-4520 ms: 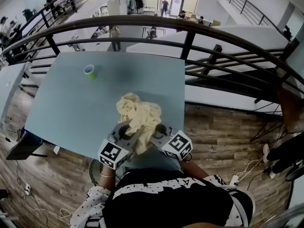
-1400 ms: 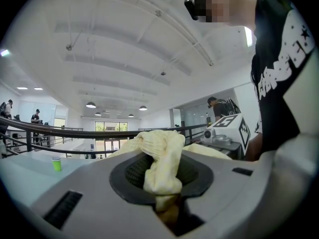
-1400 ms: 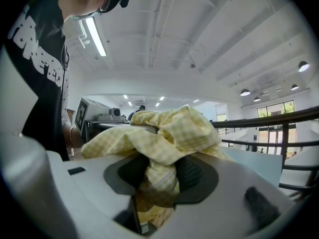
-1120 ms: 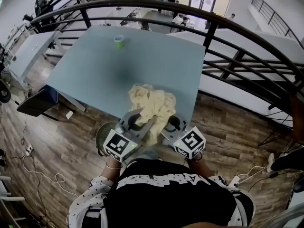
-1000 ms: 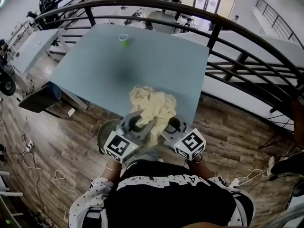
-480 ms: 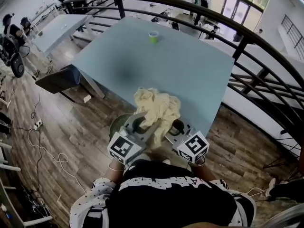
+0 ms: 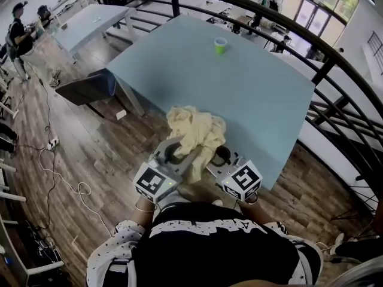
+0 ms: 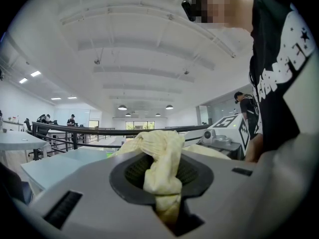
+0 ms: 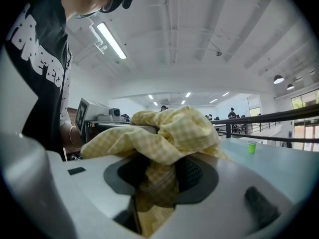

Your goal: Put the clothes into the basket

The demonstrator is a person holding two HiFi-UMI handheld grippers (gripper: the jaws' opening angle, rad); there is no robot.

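A crumpled pale yellow checked cloth [image 7: 194, 130] hangs between both grippers, off the near corner of the blue table [image 7: 257, 100] and over the wooden floor. My left gripper [image 7: 178, 153] is shut on a twisted fold of the cloth [image 8: 159, 153], which bunches up between its jaws. My right gripper [image 7: 219, 158] is shut on the other side of the cloth [image 9: 169, 128], which fills its jaws and drapes over them. Both grippers [image 8: 162, 176] [image 9: 159, 178] point about level, close together. No basket shows in any view now.
A small green cup [image 7: 221, 45] stands at the table's far side, also visible as the cup [image 9: 251, 147] in the right gripper view. A dark chair [image 7: 90, 88] sits left of the table. Black railing [image 7: 335, 58] runs behind it. Cables [image 7: 60, 178] trail on the floor at left, and people [image 7: 21, 34] stand far left.
The view has swung left: the table has slid to the right and more floor shows. Both grippers carried the cloth off the table edge. The round basket seen under the left gripper is now hidden.
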